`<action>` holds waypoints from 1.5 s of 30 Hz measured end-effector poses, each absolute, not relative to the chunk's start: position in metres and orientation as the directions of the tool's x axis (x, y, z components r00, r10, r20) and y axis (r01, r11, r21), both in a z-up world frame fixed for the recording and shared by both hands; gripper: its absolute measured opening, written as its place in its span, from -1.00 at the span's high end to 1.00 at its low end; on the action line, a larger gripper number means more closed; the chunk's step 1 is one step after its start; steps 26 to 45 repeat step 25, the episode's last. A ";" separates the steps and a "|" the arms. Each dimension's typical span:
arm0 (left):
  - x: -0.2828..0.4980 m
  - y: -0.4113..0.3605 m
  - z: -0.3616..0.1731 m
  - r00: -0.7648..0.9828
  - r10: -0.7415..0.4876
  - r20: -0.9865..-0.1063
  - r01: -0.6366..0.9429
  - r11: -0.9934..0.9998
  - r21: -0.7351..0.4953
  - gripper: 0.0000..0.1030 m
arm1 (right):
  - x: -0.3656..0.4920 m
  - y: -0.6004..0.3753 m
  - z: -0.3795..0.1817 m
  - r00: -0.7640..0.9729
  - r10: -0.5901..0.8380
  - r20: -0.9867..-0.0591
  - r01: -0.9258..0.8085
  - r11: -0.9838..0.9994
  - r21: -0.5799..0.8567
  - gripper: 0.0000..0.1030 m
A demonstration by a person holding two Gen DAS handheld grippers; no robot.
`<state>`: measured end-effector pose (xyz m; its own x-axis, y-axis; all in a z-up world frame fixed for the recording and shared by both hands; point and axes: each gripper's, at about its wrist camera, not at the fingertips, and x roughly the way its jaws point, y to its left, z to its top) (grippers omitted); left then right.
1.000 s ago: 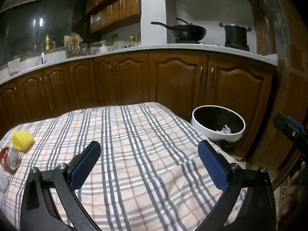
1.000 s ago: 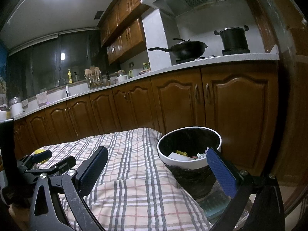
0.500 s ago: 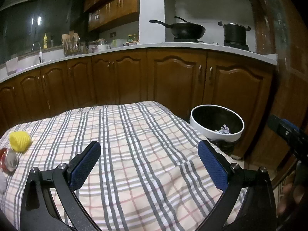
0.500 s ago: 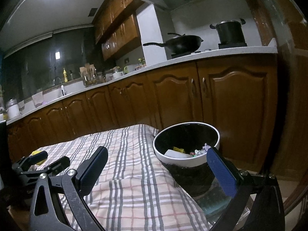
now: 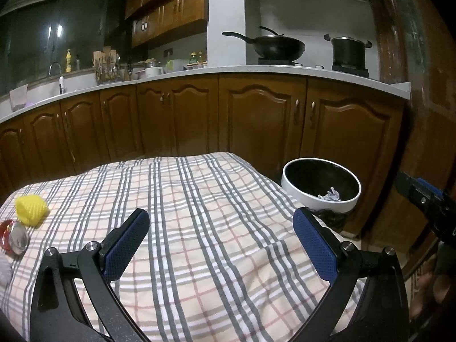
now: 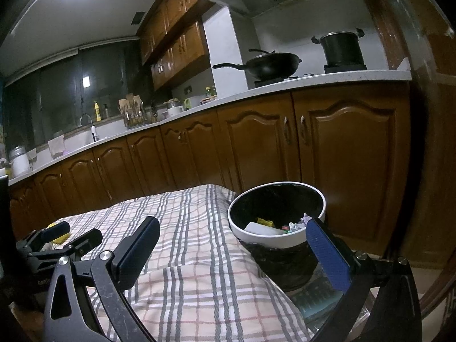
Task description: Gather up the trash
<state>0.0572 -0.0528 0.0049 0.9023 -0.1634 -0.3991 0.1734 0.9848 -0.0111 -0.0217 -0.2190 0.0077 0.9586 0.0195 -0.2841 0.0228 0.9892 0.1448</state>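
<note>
A white-rimmed trash bin [image 5: 320, 199] [image 6: 278, 238] with a black liner stands off the table's right edge, holding crumpled paper and wrappers. On the plaid tablecloth [image 5: 199, 213] at the far left lie a yellow foam net [image 5: 30, 209] and a red-and-silver wrapper [image 5: 12, 236]. My left gripper [image 5: 222, 239] hovers open over the cloth with nothing between its fingers. My right gripper [image 6: 239, 248] is open too, beside the bin, empty. In the right wrist view the left gripper [image 6: 71, 235] shows at the left, partly hiding the yellow net [image 6: 58, 238].
Brown kitchen cabinets [image 5: 256, 125] run behind the table under a white counter [image 6: 313, 81] with a wok and a pot. A wooden door frame [image 5: 413, 85] stands to the right. The right gripper's tip [image 5: 424, 196] shows at the right edge of the left wrist view.
Both grippers stay open. The right gripper has drifted slightly, so the bin sits a little lower and further left in its view. The left view has barely shifted.
</note>
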 end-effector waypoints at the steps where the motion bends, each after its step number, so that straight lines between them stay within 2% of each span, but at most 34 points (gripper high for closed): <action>1: 0.057 -0.053 0.005 0.902 -0.163 -0.399 0.173 0.985 -0.012 -1.00 | -0.020 -0.220 0.009 0.958 0.020 -0.285 0.022 0.989 0.144 -1.00; 45: 0.077 -0.042 0.016 0.891 -0.162 -0.424 0.160 0.986 -0.039 -1.00 | 0.008 -0.221 0.021 0.948 0.040 -0.315 0.007 0.989 0.145 -1.00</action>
